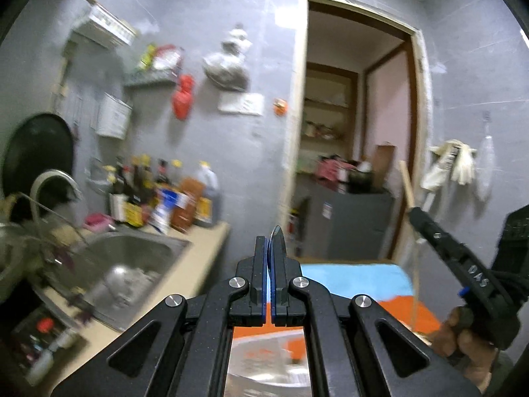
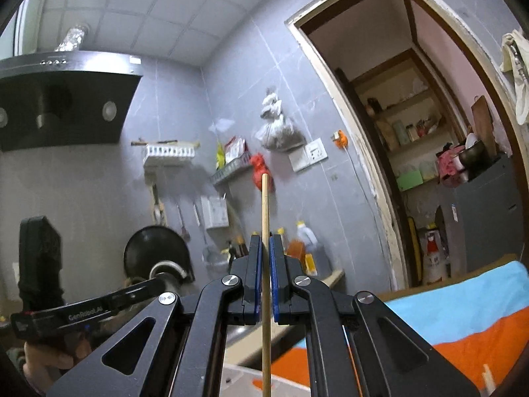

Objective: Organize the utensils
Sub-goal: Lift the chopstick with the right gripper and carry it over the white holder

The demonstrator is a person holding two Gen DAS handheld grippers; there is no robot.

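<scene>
My left gripper (image 1: 270, 243) is shut on a thin metal utensil (image 1: 277, 234) whose rounded, edge-on tip sticks out past the blue pads; I cannot tell which kind it is. My right gripper (image 2: 265, 243) is shut on a pale wooden chopstick (image 2: 265, 205) that stands upright between its fingers and runs down past them. In the left wrist view the right gripper (image 1: 415, 213) is at the right, a hand on its handle, with the chopstick (image 1: 406, 182) rising above it. In the right wrist view the left gripper (image 2: 155, 284) shows at the lower left. Both are held up in the air.
A steel sink (image 1: 132, 251) with a curved faucet (image 1: 49, 182) is at the left, sauce bottles (image 1: 158, 195) behind it on the counter. A blue and orange cloth (image 1: 357, 278) lies below, with a shiny metal container (image 1: 264, 360) under my fingers. An open doorway (image 1: 357, 132) is ahead and a range hood (image 2: 66, 99) is high on the left.
</scene>
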